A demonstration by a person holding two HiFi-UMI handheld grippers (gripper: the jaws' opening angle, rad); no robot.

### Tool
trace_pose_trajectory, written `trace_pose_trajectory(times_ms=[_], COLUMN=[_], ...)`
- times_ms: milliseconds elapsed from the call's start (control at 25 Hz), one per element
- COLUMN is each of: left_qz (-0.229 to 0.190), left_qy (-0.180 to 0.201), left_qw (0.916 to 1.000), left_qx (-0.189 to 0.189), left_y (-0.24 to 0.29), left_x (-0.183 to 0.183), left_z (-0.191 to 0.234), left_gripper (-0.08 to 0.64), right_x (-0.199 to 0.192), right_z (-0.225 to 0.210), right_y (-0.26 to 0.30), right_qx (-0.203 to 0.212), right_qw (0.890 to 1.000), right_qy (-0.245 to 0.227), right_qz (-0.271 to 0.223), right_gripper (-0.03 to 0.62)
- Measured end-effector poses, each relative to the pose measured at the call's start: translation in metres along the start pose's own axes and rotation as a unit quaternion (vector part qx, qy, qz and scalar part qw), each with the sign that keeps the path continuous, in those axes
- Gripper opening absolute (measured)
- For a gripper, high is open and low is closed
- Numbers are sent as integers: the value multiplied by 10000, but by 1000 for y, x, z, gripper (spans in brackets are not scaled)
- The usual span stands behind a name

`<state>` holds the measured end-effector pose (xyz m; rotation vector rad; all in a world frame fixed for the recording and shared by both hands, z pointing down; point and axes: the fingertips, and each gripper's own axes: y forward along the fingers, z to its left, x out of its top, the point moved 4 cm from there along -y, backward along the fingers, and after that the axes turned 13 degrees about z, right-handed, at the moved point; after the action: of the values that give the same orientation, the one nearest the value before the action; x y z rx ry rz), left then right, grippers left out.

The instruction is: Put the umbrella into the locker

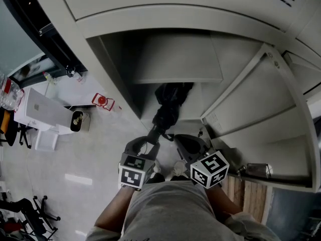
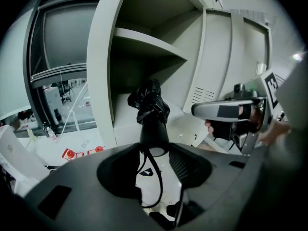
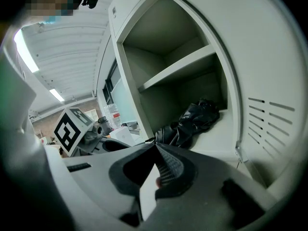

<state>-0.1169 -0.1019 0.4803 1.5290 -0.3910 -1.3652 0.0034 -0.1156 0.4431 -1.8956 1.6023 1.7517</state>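
A folded black umbrella [image 1: 168, 102] lies on the floor of the open grey locker [image 1: 175, 64], canopy inward, handle sticking out toward me. My left gripper [image 1: 150, 140] is at that handle. In the left gripper view the handle's end [image 2: 154, 136] sits between the jaws with both pads against it, and the wrist strap [image 2: 156, 186] hangs down in the gap. My right gripper [image 1: 178, 138] hovers just right of the handle; in its own view the jaws [image 3: 155, 144] meet at the tips with nothing in them, and the umbrella [image 3: 192, 121] lies beyond.
The locker door [image 1: 261, 89] stands swung open at the right. A shelf [image 2: 149, 40] crosses the locker above the umbrella. On the floor at the left are a white box [image 1: 42, 109] and a small red object [image 1: 103, 101]. Wooden boards [image 1: 246, 192] lie at the lower right.
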Motion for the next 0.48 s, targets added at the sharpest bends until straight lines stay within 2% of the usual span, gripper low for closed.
trace_pose_trajectory(times_ms=[480], left_qz=[-82], left_qy=[23], left_qw=[10000], left_qx=[-42], left_y=[11], left_x=[28], left_z=[4], left_gripper=[196], right_x=[-1], right_z=[-3], right_y=[1], right_qx=[-64], right_qw=[10000], right_qy=[71], right_qz=[9], right_gripper=[28])
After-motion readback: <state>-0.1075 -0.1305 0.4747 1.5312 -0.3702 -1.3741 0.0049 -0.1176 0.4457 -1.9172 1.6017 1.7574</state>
